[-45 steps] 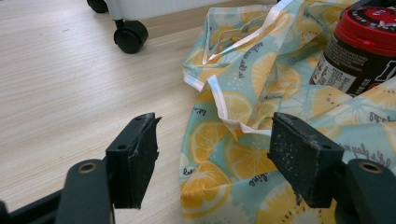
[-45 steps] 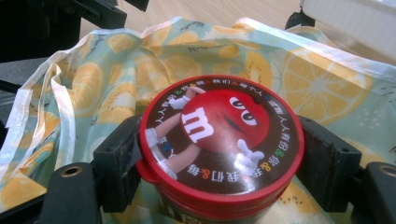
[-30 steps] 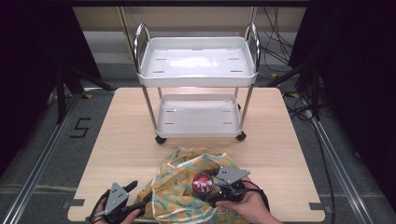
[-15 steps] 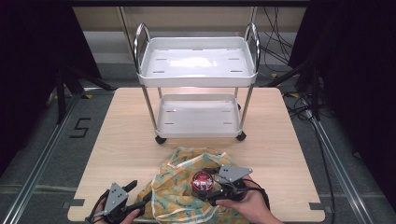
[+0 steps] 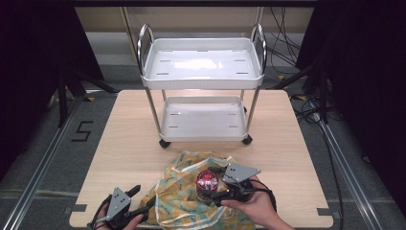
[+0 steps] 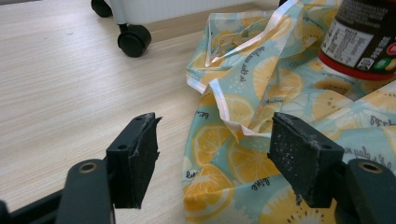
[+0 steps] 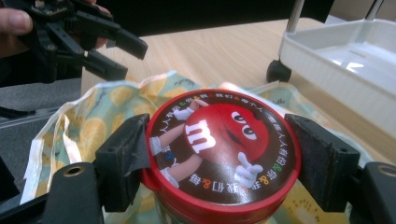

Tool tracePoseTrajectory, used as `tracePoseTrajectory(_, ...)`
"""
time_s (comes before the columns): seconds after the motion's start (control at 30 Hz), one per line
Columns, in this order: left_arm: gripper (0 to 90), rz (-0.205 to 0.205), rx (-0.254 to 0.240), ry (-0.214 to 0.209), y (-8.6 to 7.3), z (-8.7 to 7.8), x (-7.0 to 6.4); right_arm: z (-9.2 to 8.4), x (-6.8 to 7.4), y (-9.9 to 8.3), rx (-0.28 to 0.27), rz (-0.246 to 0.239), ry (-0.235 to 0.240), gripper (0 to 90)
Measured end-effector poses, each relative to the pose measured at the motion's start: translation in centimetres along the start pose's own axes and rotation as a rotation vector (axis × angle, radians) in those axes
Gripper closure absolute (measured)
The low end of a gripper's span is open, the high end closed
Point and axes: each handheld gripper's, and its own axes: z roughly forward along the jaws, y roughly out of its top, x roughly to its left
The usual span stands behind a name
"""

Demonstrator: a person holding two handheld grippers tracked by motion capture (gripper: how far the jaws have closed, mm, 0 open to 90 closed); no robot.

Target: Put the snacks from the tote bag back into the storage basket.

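The person seems to be at the bagging step: a jar [image 5: 207, 184] with a red lid stands on a lemon-print bag [image 5: 182, 201] that lies crumpled at the near edge of the table [image 5: 129, 143], in front of a small white cart [image 5: 203, 91]. The right gripper [image 7: 219, 149] has the jar at the lid, one black jaw set against each side of the red rim, so it looks clamped on and ready to lift or steady it. The left gripper [image 6: 212, 154] is spread wide, its jaws low over the table with a folded white-trimmed edge of the bag lying between them, touching neither as far as I can see. From here I'd judge the next move falls to the left gripper: close on that hem and pull it up to open a mouth in the bag, so the jar can go in. The fabric is thin and floppy, so the pinch must catch the edge itself, and the jar must be kept upright meanwhile.
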Motion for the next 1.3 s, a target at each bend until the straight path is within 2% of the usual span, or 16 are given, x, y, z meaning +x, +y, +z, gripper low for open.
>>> tracePoseTrajectory(0.03,31.9,0.001,-0.001,0.000,0.0,0.0,0.0,0.1,-0.1,0.1,-0.014,-0.026,-0.008,26.5)
tracePoseTrajectory(0.07,31.9,0.001,-0.001,0.000,0.0,0.0,0.0,0.0,0.0,0.2,0.008,0.000,0.003,26.5)
tracePoseTrajectory(0.27,32.0,0.002,0.003,0.004,0.0,0.0,0.1,0.1,-0.1,0.5,0.013,-0.009,0.007,26.5)
tracePoseTrajectory(0.3,32.0,0.000,0.002,0.000,0.0,0.0,0.1,0.2,-0.2,0.5,-0.004,-0.021,-0.004,26.6)
tracePoseTrajectory(0.37,32.0,-0.002,0.002,-0.001,0.0,0.0,0.1,0.1,-0.3,0.7,0.015,-0.009,0.009,26.5)
tracePoseTrajectory(0.43,32.0,-0.003,0.004,0.005,0.0,0.0,0.1,0.1,-0.3,1.1,0.004,-0.007,0.008,26.5)
tracePoseTrajectory(0.47,31.9,-0.001,0.002,0.007,0.0,0.0,0.1,0.2,-0.3,1.1,-0.014,-0.013,-0.012,26.6)
tracePoseTrajectory(0.6,31.9,-0.002,0.002,0.005,0.0,-0.1,0.1,0.2,-0.4,1.5,0.001,-0.007,0.005,26.5)
tracePoseTrajectory(0.67,31.9,-0.002,0.001,0.008,0.0,-0.1,0.1,0.3,-0.3,1.6,-0.008,0.006,-0.011,26.6)
tracePoseTrajectory(0.73,32.0,0.001,0.002,0.011,0.0,-0.1,0.1,0.5,-0.4,1.8,-0.009,-0.017,-0.003,26.5)
tracePoseTrajectory(0.87,32.0,-0.003,-0.006,0.006,0.0,0.0,0.1,0.5,-0.4,2.1,-0.006,-0.008,-0.005,26.6)
tracePoseTrajectory(0.9,31.9,-0.003,-0.008,0.004,0.0,0.0,0.1,0.6,-0.5,2.3,-0.024,-0.033,-0.014,26.6)
tracePoseTrajectory(1.03,31.9,-0.002,-0.007,0.003,0.0,0.0,0.1,0.5,-0.5,2.9,-0.011,-0.007,-0.008,26.6)
tracePoseTrajectory(1.07,31.9,-0.001,-0.007,0.003,0.0,-0.1,0.2,0.7,-0.6,3.0,-0.032,-0.021,-0.010,26.6)
tracePoseTrajectory(1.1,31.9,-0.017,-0.010,0.007,-0.1,0.0,0.1,0.6,-0.7,3.1,-0.025,-0.020,-0.016,26.6)
tracePoseTrajectory(1.3,32.0,-0.017,-0.007,0.007,-0.1,0.0,0.1,0.8,-0.9,3.4,-0.035,-0.018,-0.018,26.6)
